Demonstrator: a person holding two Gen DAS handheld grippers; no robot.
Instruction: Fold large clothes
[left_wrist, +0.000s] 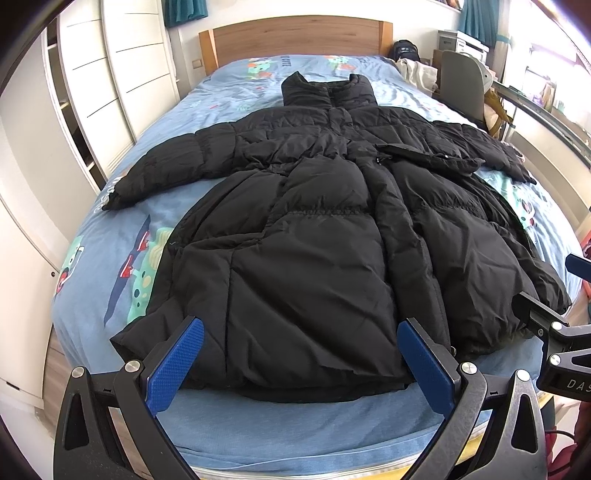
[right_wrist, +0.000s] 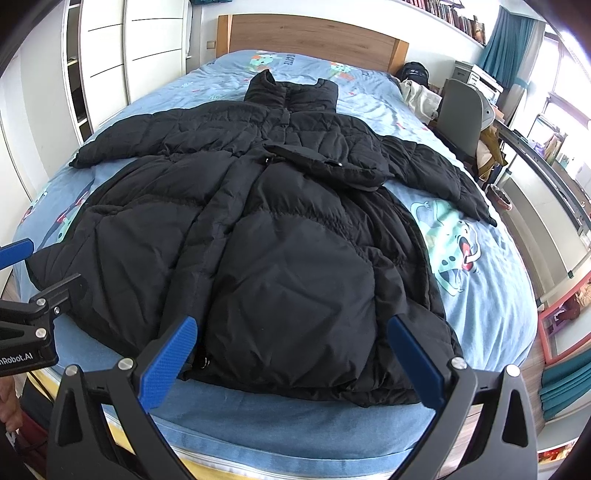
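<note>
Folding not begun: black coat (left_wrist: 295, 229) spread flat on bed (left_wrist: 258, 417), sleeves out. Left gripper (left_wrist: 301, 354) and right gripper (right_wrist: 291, 354) wide apart (both empty) at foot edge.

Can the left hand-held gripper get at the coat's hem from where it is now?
Probably yes: the left hand-held gripper is open just before the black coat's near hem, nothing between.

Long black puffer coat (left_wrist: 306, 236), front up, sleeves spread, flat across the bed.
</note>
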